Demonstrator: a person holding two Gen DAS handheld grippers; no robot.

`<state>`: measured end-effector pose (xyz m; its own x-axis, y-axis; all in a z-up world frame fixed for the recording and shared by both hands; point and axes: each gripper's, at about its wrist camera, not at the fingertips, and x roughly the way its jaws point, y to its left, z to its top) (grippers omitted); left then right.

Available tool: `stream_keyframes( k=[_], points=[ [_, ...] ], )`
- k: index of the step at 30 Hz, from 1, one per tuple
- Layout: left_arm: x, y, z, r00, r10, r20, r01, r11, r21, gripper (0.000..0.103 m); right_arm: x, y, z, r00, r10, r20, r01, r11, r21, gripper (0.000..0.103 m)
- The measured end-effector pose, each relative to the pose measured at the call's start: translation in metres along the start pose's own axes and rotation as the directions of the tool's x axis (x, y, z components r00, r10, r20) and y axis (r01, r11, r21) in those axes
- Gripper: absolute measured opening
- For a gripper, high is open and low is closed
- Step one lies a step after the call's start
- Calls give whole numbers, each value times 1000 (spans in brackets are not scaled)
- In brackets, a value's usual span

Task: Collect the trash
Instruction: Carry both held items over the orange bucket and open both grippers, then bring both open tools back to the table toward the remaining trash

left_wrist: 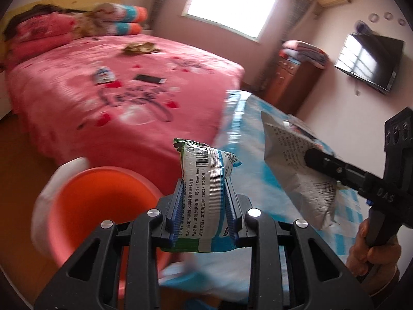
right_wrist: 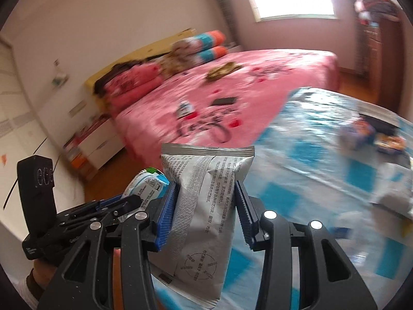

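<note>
My left gripper [left_wrist: 204, 180] is shut on a green, white and blue wet-wipe packet [left_wrist: 206, 186], held upright between the blue pads. An orange bin [left_wrist: 103, 206] with a white liner sits just left of and below it. My right gripper [right_wrist: 206, 186] is shut on a crumpled silver snack bag [right_wrist: 204, 206]. In the left wrist view the right gripper [left_wrist: 309, 159] comes in from the right with the silver bag [left_wrist: 294, 165] over the blue-checked table [left_wrist: 258, 134]. The left gripper [right_wrist: 139, 201] with its packet [right_wrist: 147, 183] shows at the left of the right wrist view.
A pink bed [left_wrist: 116, 98] lies behind with a small packet [left_wrist: 103, 75], a dark flat object [left_wrist: 149, 78] and a brown wrapper [left_wrist: 140, 47] on it. More wrappers [right_wrist: 361, 134] lie on the blue-checked table [right_wrist: 322, 170]. A wooden cabinet [left_wrist: 291, 82] and wall TV [left_wrist: 369, 62] stand at right.
</note>
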<state>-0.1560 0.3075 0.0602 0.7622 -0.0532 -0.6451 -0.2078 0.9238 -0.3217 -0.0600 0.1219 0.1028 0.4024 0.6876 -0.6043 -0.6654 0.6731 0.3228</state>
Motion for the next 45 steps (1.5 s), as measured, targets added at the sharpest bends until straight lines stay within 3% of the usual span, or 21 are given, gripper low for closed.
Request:
stream_keyframes(
  k=[10,12,13,15,17,20,24,26,34,41,45],
  points=[
    [3,92,-24,990,133,-50,-139,982,-131,31,83,85,1,988,91,-128,-107,985,-132,50],
    [7,105,-30,986,160,-54,-166,975,-150,33,98,92,-3,986,76,-151,-97,986,-133,69],
    [8,110,-33,984,170,-53,-176,972,-157,36,101,92,-6,985,75,-157,-95,988,-125,79],
    [5,121,-38,977,208,-36,-211,963,-170,55,101,89,-9,983,91,-161,-107,990,-97,80],
    [-2,126,-41,973,230,1,-226,960,-167,58,98,85,-11,986,70,-153,-84,992,-90,87],
    [-15,130,-42,963,258,81,-243,957,-157,69,80,74,-12,993,36,-110,-46,995,-85,89],
    [-30,121,-41,950,244,193,-223,967,-123,81,55,61,-16,999,-6,-51,2,997,-76,89],
    [-33,113,-40,949,229,215,-214,973,-91,82,48,56,-19,999,-11,-35,8,998,-69,90],
    [-16,73,-35,966,214,143,-221,975,36,82,18,32,-45,1000,-30,10,30,999,-23,93],
    [-6,34,-36,990,110,91,-118,989,88,82,-9,11,-63,997,-50,65,50,999,8,95],
    [-4,13,-37,994,77,76,-85,991,103,82,-26,-3,-68,992,-65,106,63,998,23,96]
  ],
)
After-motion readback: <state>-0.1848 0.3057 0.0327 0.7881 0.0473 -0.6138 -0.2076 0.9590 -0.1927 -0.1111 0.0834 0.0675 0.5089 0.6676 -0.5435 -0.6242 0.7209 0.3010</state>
